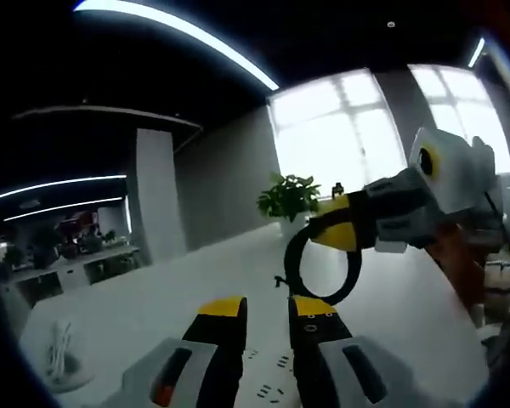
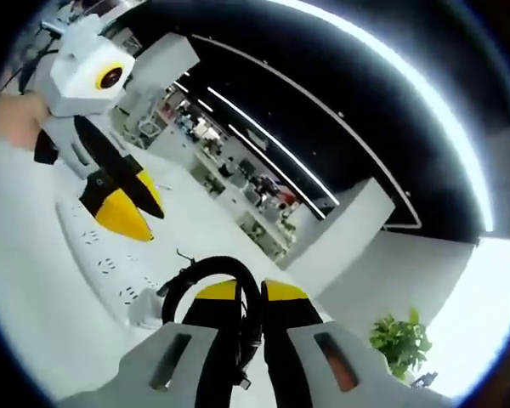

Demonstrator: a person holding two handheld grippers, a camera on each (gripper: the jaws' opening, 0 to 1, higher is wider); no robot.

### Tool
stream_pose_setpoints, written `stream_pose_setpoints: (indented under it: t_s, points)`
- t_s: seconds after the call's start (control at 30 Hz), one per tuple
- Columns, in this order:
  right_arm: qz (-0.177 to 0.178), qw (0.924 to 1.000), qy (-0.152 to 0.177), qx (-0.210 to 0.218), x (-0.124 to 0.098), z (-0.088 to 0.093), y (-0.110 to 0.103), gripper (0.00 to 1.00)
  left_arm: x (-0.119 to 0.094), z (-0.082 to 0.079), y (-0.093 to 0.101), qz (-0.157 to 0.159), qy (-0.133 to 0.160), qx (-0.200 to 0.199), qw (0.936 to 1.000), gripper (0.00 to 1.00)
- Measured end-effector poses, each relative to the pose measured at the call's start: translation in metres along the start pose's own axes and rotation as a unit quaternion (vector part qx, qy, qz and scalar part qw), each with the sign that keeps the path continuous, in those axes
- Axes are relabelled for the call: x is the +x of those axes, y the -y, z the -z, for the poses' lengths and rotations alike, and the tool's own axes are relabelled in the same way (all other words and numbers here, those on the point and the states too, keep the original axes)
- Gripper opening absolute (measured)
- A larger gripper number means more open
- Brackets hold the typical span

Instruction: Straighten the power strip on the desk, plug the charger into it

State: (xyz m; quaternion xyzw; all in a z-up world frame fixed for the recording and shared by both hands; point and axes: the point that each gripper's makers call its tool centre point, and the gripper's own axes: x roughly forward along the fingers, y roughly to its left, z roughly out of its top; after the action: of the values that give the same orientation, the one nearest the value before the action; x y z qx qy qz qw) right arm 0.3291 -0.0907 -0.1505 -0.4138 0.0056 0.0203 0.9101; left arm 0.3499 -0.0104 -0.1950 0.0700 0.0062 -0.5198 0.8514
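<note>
A white power strip (image 2: 98, 255) lies on the white desk, and its sockets show under my left gripper (image 1: 267, 310) too, as the power strip (image 1: 268, 387). The left jaws stand a little apart above it with nothing between them. My right gripper (image 2: 251, 293) is shut on a black cable loop (image 2: 206, 270) held above the desk. A small white block (image 2: 144, 310), perhaps the charger, sits at the loop's end. In the left gripper view the right gripper (image 1: 338, 231) comes in from the right, the cable loop (image 1: 296, 265) hanging from it. The left gripper (image 2: 129, 211) hovers over the strip.
A coiled white cable (image 1: 59, 350) lies on the desk at the left. A potted plant (image 1: 289, 197) stands at the desk's far end before bright windows. More office desks (image 1: 76, 259) stand beyond. A person's hand (image 2: 13, 119) holds the left gripper.
</note>
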Motion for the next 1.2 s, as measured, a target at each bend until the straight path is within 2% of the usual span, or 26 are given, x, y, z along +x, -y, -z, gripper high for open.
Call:
stream_pose_setpoints:
  t_s: [0.23,0.43,0.63,0.8,1.03,1.2]
  points:
    - [0.019,0.9995,0.003,-0.024,-0.008,-0.008,0.006,0.07,0.014,-0.02,0.014,0.015,0.029,-0.004,0.9995,0.19]
    - [0.01,0.9997,0.017,-0.017,-0.016,-0.018,0.0,0.07,0.021,-0.034,0.028,0.022,0.044,0.015,0.9987,0.2]
    - [0.003,0.9995,0.03,-0.012,-0.018,-0.029,-0.005,0.07,0.021,-0.03,0.023,-0.008,0.035,0.036,0.9987,0.2]
    - [-0.004,0.9989,0.046,0.005,-0.018,-0.04,-0.006,0.07,0.018,-0.03,0.018,-0.02,0.043,0.032,0.9984,0.2]
    - [-0.018,0.9984,0.052,0.016,-0.015,-0.048,-0.015,0.07,0.012,-0.026,0.018,-0.047,0.047,0.069,0.9954,0.19]
    - [-0.016,0.998,0.058,0.021,-0.016,-0.055,-0.016,0.07,0.008,-0.026,0.017,-0.066,0.055,0.11,0.9902,0.17]
